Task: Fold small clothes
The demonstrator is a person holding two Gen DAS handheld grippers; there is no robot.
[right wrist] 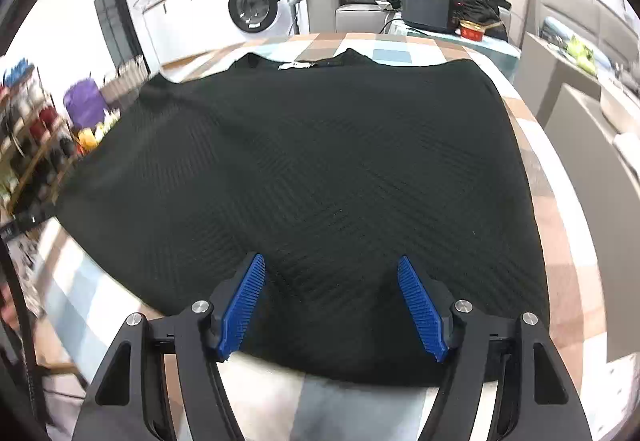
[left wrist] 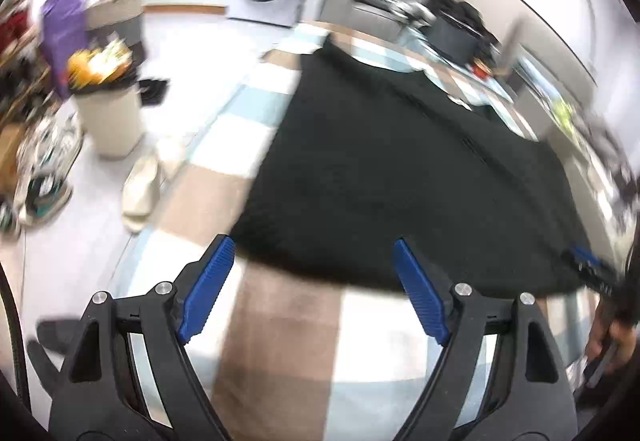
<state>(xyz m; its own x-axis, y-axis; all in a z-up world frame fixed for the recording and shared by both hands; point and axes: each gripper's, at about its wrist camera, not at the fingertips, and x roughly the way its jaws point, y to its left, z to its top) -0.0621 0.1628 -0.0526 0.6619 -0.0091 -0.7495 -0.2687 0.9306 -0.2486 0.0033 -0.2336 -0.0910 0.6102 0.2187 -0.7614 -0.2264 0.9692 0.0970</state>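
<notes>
checked cloth in brown, white and pale blue squares covers the desk (right wrist: 532, 177), with a white front-loading washer (right wrist: 256, 7) against the far wall at the upper middle of the right wrist view. a black garment (right wrist: 320, 177) lies spread flat across the cloth and fills the centre of that view; its knit is ribbed in fine diagonal lines, its far edge dips at a neckline with a small white label (right wrist: 295, 65), and its near hem runs in a curve along the bottom.

the right gripper (right wrist: 331, 307) hangs over that near hem, its black arms ending in blue ridged pads; the jaws stand wide apart with nothing pinched between them.

in the blurred left wrist view the garment (left wrist: 400, 169) sits right of centre as a dark, soft-edged shape. the left gripper (left wrist: 310, 289) is over bare checked cloth just before the hem, jaws spread wide and empty. a beige round bin (left wrist: 110, 121), stuffed with yellow litter, stands on the pale floor at the left.
</notes>
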